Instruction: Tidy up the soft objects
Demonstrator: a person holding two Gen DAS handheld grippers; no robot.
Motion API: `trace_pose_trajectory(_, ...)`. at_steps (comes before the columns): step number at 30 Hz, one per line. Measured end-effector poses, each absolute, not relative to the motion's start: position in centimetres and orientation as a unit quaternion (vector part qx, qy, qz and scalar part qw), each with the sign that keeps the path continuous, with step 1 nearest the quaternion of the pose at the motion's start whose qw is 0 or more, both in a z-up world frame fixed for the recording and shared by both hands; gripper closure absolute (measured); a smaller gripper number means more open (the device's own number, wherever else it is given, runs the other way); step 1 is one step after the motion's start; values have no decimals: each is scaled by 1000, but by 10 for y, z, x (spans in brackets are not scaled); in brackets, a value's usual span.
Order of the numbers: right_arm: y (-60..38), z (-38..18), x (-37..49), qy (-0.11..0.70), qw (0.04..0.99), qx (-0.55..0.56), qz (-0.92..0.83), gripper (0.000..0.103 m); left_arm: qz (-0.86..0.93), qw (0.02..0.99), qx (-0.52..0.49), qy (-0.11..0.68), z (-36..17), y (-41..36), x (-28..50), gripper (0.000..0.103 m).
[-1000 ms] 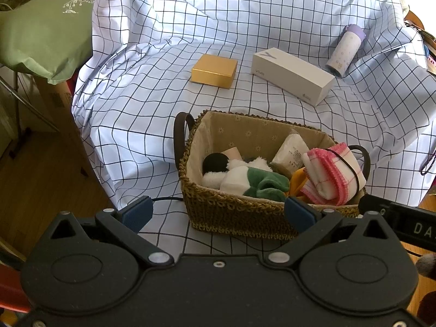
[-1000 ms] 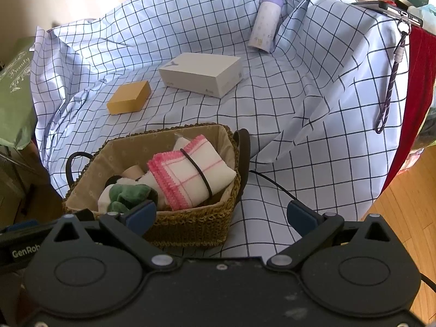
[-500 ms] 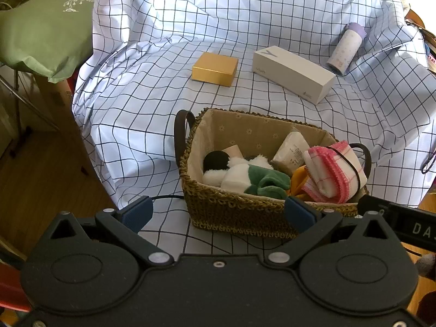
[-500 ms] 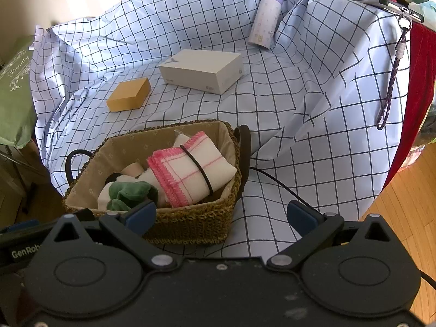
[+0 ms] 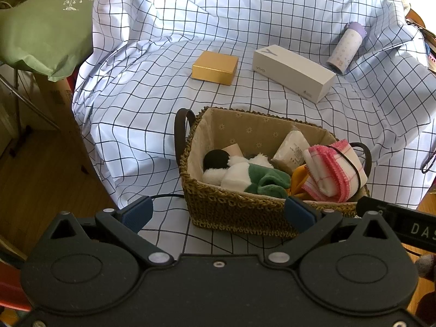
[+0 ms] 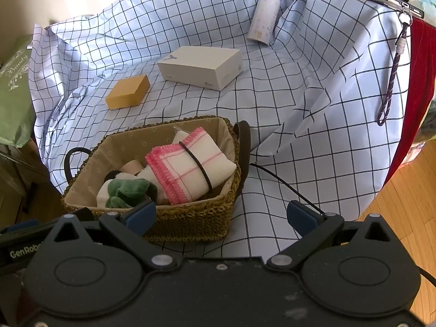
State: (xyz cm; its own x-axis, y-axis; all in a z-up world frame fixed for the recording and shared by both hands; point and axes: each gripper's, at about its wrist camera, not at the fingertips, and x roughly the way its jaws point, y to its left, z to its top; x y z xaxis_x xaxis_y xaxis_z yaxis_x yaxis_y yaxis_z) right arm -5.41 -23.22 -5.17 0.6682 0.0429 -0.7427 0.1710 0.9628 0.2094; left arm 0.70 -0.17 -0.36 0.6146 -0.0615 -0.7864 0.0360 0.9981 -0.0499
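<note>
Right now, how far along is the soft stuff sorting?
Looks nearly done: the folded pink towel, plush toy and other soft pieces sit inside the woven basket. Nothing is in hand; both the left gripper and right gripper are open. Only hard items remain on the cloth: gold box, white box, bottle.

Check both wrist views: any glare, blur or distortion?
Left wrist: sharp, strong fisheye bending of the cloth grid, top right corner blown out, basket front in shade. Right wrist: sharp too, overexposed top left, sun glare on the floor, grid lines curved.
</note>
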Motion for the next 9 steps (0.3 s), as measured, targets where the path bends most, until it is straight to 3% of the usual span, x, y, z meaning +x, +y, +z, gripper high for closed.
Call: trace_pose_trajectory(9,-232,-52,-54,406,903,133,-36,0,-29,898,-11,439,-4,-3,7,4)
